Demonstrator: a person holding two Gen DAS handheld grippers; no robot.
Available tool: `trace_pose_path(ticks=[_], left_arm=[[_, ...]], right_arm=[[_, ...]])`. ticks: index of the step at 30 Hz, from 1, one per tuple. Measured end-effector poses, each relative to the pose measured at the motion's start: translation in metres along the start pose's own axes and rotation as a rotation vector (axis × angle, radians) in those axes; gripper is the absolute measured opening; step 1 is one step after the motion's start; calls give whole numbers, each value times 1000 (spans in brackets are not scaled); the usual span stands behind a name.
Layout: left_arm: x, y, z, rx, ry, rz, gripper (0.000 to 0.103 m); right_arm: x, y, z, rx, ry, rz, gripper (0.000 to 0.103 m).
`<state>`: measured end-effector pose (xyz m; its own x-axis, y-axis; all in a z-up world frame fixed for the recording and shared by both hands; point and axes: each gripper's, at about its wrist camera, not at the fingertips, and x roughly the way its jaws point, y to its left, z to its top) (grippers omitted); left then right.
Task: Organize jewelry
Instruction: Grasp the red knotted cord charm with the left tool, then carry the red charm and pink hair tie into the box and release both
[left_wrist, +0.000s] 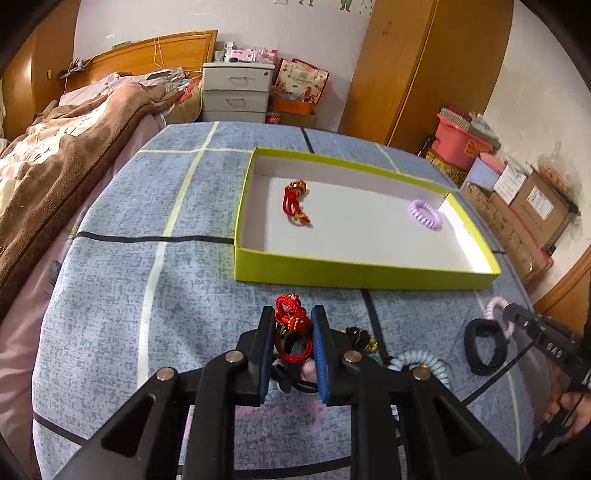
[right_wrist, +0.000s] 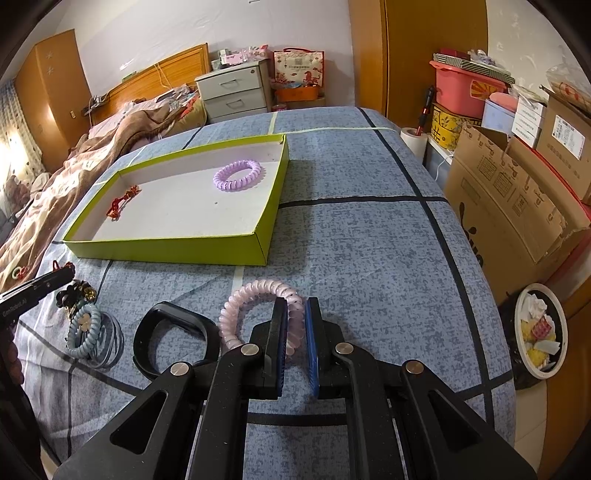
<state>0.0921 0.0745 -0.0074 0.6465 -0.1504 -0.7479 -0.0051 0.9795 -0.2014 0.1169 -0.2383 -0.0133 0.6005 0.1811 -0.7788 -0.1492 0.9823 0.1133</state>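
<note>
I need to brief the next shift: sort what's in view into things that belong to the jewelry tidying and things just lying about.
Belongs to the job:
- green tray
- red cord bracelet in left gripper
- pink coil band in right gripper
- purple coil band, in tray
- black band
- blue coil band

Lying about:
- cardboard boxes
- bin
- drawers

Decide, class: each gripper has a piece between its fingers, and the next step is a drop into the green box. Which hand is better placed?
Left, marginally. The left gripper clamps the red cord bracelet just short of the green box. The right gripper, pinching the pink coil tie, looks slightly farther off.
</note>
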Motion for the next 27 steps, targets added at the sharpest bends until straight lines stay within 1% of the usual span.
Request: trace_pose_path(ticks=[7,9,12,15,21,27], left_arm=[[-14,1,6,-3,-37,-19,20],[-17,3,8,-21,-41,-45,20],[-22,1,12,-12,-54,-29,20],[-26,-2,17,-5,-68,-32,20],[-29,-9,30,19,-85,-34,20],[-20,-14,46,34,-79,-53,20]], right_arm=[[-8,0,1,8,-32,17,10],[-11,-1,2,15,-46,23,10],[-16,0,4,20,-58,46,10],[-21,1,8,21,-73,56,10],[-30,12,28,12,-105,90,10],[-22,28,54,-7,-113,136,10]])
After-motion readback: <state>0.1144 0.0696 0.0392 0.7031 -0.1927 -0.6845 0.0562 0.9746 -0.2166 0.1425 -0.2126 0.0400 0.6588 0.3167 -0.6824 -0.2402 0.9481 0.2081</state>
